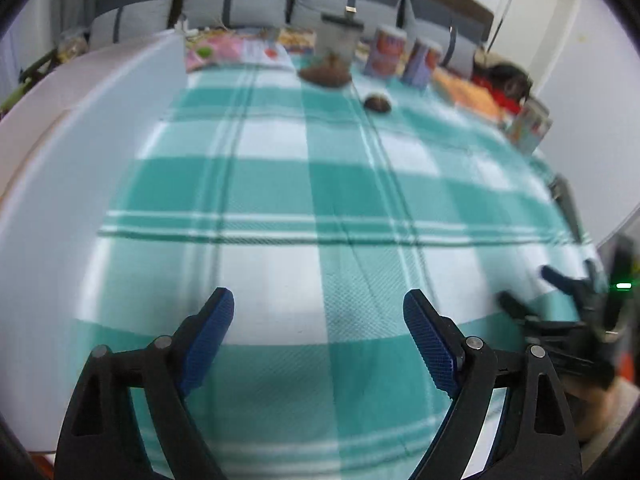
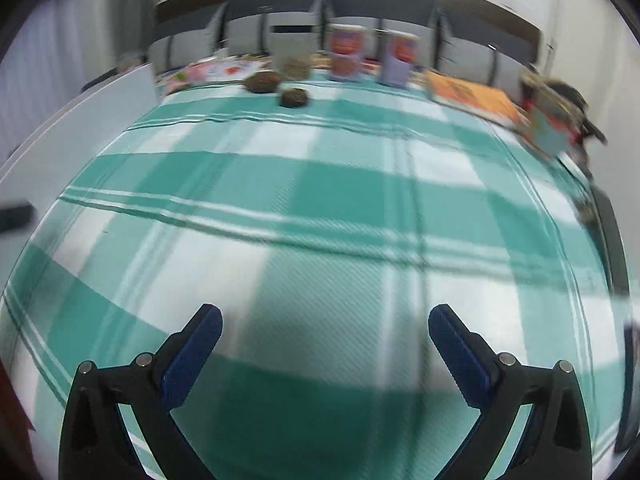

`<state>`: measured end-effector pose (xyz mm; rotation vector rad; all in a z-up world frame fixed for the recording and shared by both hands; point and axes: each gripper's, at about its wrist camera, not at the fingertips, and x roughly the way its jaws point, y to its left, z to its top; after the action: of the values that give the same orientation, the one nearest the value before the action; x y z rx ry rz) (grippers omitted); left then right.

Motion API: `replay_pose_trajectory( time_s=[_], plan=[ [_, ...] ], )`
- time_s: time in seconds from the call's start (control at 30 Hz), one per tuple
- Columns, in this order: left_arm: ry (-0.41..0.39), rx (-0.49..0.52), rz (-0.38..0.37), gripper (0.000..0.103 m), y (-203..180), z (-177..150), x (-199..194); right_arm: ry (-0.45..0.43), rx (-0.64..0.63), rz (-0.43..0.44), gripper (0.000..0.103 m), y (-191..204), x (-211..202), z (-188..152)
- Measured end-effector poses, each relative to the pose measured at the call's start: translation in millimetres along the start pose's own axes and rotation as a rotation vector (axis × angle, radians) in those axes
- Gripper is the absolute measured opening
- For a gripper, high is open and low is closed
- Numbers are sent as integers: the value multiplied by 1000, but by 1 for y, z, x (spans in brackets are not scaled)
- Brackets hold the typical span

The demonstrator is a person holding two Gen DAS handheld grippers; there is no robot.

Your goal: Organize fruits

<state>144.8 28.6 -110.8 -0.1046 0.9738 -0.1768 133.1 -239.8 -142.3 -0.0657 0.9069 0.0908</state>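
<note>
Both views are pretty smeared, so lots stays fuzzy. The two brown lumps (image 2: 262,81) (image 2: 294,98) at the far end of the checked cloth (image 2: 320,240) could be fruit, but I honestly can't tell what kind. The cartons (image 1: 385,51) behind them have print that's too blurred to read. The clear container (image 1: 338,38) holds something brownish, no idea what. The orange flat thing (image 2: 472,98) could be a book or a packet. On the far right there's a dark and red heap (image 1: 504,84), unreadable. The right gripper (image 1: 532,290) is blurred and cut off by the left view's edge. Both grippers' bodies run off the bottom edge.
</note>
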Motion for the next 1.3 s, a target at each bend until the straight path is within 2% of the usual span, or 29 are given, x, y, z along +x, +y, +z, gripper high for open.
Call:
replay_pose_trajectory(
  time_s=[0.1, 0.2, 0.3, 0.43, 0.73, 0.8, 0.83, 0.9, 0.93, 1.0, 1.03, 1.07, 1.13, 1.23, 1.27, 1.3],
  plan=[
    [-3, 25, 58, 88, -7, -2, 26, -4, 5, 10, 102, 0, 2, 1],
    [-17, 36, 109, 88, -3, -5, 40, 39, -23, 2, 103, 6, 12, 4],
    [-49, 63, 146, 90, -4, -6, 44, 35, -20, 4, 103, 3, 12, -4],
    [-37, 82, 157, 96, -7, -5, 47, 41, -14, 7, 103, 2, 14, -6],
    [-38, 82, 158, 97, -7, -7, 47, 42, -13, 7, 103, 3, 14, -5],
    [-9, 107, 138, 97, -6, -4, 47, 45, -12, 7, 103, 3, 13, -5],
    [16, 129, 134, 97, -4, 1, 47, 58, -18, 12, 103, 3, 14, -3],
    [-5, 127, 154, 97, 6, 7, 42, 86, -35, 23, 103, 3, 16, 4],
    [-21, 119, 158, 97, 13, 9, 40, 67, -37, 41, 103, 3, 18, 17],
    [-2, 84, 166, 97, 29, 11, 45, 25, -46, 59, 103, 4, 23, 41],
    [8, 65, 158, 98, 34, 10, 47, 9, -55, 79, 103, 7, 33, 67],
    [-33, 58, 147, 97, 38, 6, 44, -3, -51, 105, 103, 8, 42, 88],
    [-47, 70, 162, 97, 36, 2, 43, -33, -46, 136, 102, 14, 65, 131],
    [-46, 65, 163, 98, 36, 2, 43, -38, -55, 143, 92, 28, 108, 188],
    [-46, 64, 161, 98, 36, 2, 44, -28, -51, 143, 84, 31, 122, 201],
    [-46, 64, 162, 98, 36, 2, 44, -9, -42, 143, 81, 36, 140, 216]
  ],
)
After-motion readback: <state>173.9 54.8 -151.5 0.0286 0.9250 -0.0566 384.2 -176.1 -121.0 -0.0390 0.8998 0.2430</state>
